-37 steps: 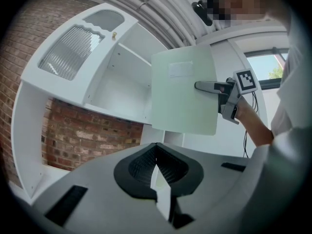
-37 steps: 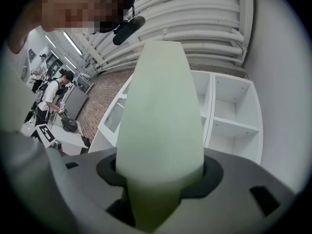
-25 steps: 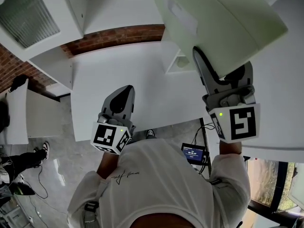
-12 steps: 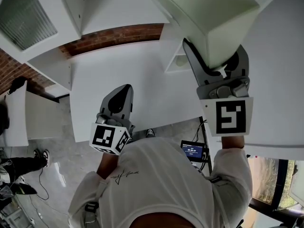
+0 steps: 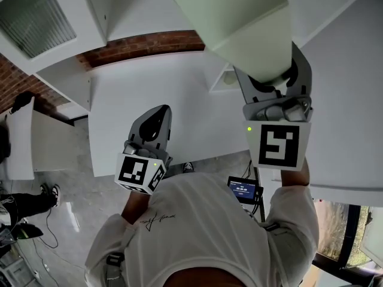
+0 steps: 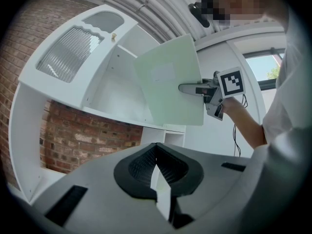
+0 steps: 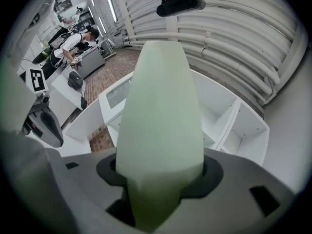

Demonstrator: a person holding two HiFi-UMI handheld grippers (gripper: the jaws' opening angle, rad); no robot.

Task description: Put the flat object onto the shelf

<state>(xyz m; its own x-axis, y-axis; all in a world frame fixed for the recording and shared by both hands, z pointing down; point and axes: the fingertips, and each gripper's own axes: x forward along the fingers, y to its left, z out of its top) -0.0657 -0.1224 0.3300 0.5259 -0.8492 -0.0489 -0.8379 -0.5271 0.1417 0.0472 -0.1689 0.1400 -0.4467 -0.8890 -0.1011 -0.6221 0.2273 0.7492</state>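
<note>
The flat object (image 5: 230, 17) is a pale green board, held up on edge in front of the white shelf unit (image 5: 128, 8). My right gripper (image 5: 270, 84) is shut on the board's lower edge. In the right gripper view the board (image 7: 161, 111) rises from between the jaws and hides much of the shelf compartments (image 7: 239, 126). The left gripper view shows the board (image 6: 168, 87) tilted beside the open shelf (image 6: 112, 82), with the right gripper (image 6: 187, 87) at its right edge. My left gripper (image 5: 157, 117) hangs low over the white table (image 5: 197, 118), shut and holding nothing.
A small white cubby (image 5: 222, 78) stands on the table below the board. A brick wall (image 5: 143, 45) runs behind the table. A small screen device (image 5: 243, 191) lies on the floor. A person (image 7: 80, 38) works at a bench far to the left.
My right gripper has carried the board leftward and closer over the table, toward the shelf unit. The left gripper has stayed in place.
</note>
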